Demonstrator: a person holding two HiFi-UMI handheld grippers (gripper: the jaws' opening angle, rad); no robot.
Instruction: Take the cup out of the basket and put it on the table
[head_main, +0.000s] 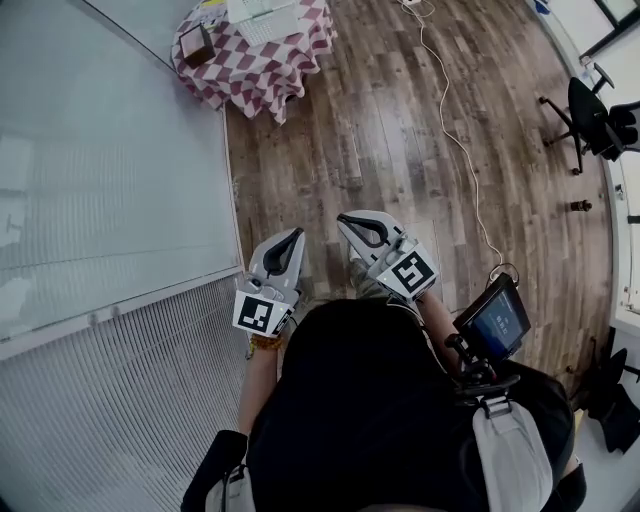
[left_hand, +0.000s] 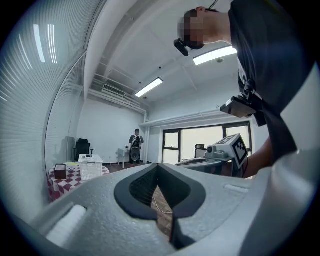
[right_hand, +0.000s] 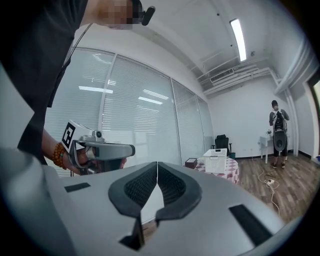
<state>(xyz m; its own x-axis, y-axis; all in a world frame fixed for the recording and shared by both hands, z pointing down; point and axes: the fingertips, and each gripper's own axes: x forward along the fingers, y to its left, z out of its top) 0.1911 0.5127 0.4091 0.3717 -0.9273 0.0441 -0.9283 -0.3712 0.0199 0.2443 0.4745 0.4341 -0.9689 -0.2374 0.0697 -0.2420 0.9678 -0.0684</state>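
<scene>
Jaws of the left gripper (head_main: 296, 236) and right gripper (head_main: 345, 218) meet on nothing, well apart from the basket (head_main: 262, 18) on the far-left table (head_main: 250, 70); cup unseen, presumably inside, so approach, then open one gripper wide above the rim.

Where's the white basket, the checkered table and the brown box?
White plastic basket (right_hand: 216, 161), right gripper view, on its front wall.
Table with red-and-white checked cloth (head_main: 255, 75), head view, on hanging cloth.
Small brown box (left_hand: 60, 171), left gripper view, on its front.
</scene>
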